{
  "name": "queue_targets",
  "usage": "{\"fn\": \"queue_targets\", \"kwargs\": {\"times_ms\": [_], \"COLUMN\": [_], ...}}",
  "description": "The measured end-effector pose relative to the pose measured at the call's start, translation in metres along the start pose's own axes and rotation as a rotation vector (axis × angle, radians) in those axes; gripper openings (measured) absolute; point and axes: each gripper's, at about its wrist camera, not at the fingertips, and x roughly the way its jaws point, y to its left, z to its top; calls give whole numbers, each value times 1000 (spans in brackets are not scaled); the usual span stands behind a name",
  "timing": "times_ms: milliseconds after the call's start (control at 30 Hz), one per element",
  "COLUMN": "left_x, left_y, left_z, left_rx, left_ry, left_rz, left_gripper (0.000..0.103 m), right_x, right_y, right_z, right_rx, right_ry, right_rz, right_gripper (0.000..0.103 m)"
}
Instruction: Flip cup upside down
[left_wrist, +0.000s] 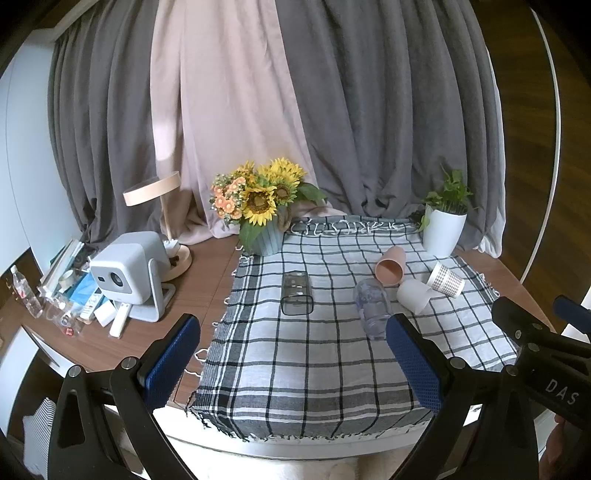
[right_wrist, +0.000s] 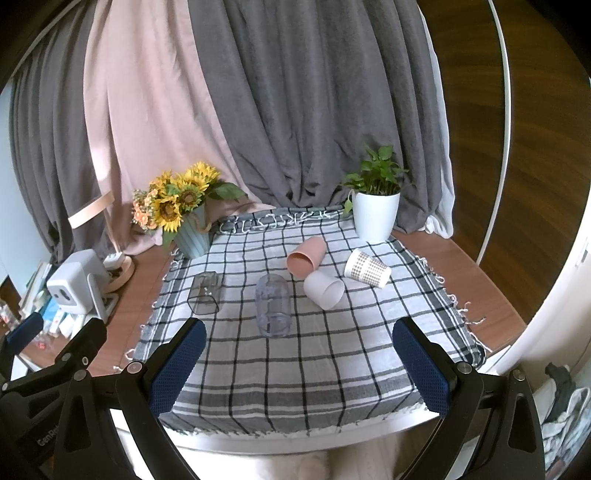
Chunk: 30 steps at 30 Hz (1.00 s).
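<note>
Several cups lie on their sides on a checked cloth (right_wrist: 295, 369): a dark square clear cup (right_wrist: 204, 292) at the left, a clear round cup (right_wrist: 272, 305) in the middle, a pink cup (right_wrist: 306, 256), a white cup (right_wrist: 324, 291) and a patterned paper cup (right_wrist: 367, 267) at the right. The same cups show in the left wrist view: square clear (left_wrist: 296, 298), round clear (left_wrist: 372, 307), pink (left_wrist: 390, 266), white (left_wrist: 414, 296), patterned (left_wrist: 445, 279). My left gripper (left_wrist: 293, 365) and right gripper (right_wrist: 299, 367) are open and empty, above the cloth's near edge.
A sunflower pot (right_wrist: 192, 236) stands at the cloth's far left corner and a white plant pot (right_wrist: 375, 218) at the far right. A projector (left_wrist: 125, 273), a lamp (left_wrist: 162, 206) and clutter sit on the wooden table (left_wrist: 207, 280) to the left. Curtains hang behind.
</note>
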Motion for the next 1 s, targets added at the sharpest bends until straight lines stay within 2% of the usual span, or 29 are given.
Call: {"fn": "queue_targets", "kwargs": {"times_ms": [1000], "left_x": [1], "left_y": [16], "left_z": [2], "left_rx": [-7], "left_ry": [-4], "left_rz": [1], "left_gripper": [103], "right_x": [-5], "right_y": [12], "right_z": [-1], "right_rx": [-2], "right_ry": [-9], "right_rz": [5], "right_gripper": [102]}}
